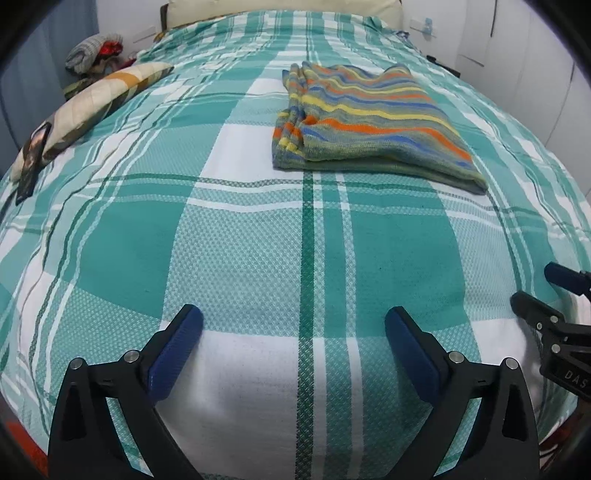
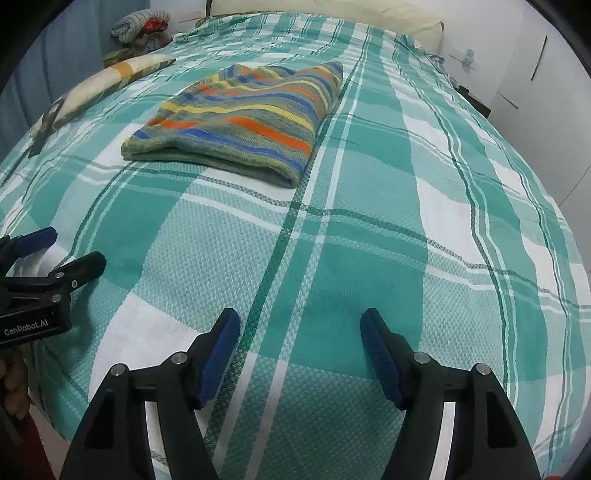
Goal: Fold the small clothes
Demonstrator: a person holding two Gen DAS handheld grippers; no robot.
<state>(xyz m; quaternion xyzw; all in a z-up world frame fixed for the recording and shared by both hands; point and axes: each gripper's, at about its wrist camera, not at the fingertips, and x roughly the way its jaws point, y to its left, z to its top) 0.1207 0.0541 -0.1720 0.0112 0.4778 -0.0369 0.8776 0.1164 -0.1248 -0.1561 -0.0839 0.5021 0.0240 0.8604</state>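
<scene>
A striped knit garment (image 1: 369, 118) in green, orange, blue and yellow lies folded into a thick rectangle on the bed; the right wrist view has the same garment (image 2: 243, 118) up and to the left. My left gripper (image 1: 293, 323) hovers over the near part of the plaid cover, well short of the garment, jaws wide apart with nothing between them. My right gripper (image 2: 300, 326) is open too, empty, also near the front edge. Each gripper shows in the other's view: the right gripper (image 1: 532, 288) at the right edge, the left gripper (image 2: 74, 251) at the left edge.
A teal and white plaid bedspread (image 1: 147, 240) covers the bed. A patterned pillow (image 1: 92, 107) and a dark flat object (image 1: 33, 162) lie along the left side, with bundled clothes (image 1: 94, 51) behind. A cream pillow (image 1: 280, 11) sits at the head. White cabinets (image 2: 535, 74) stand right.
</scene>
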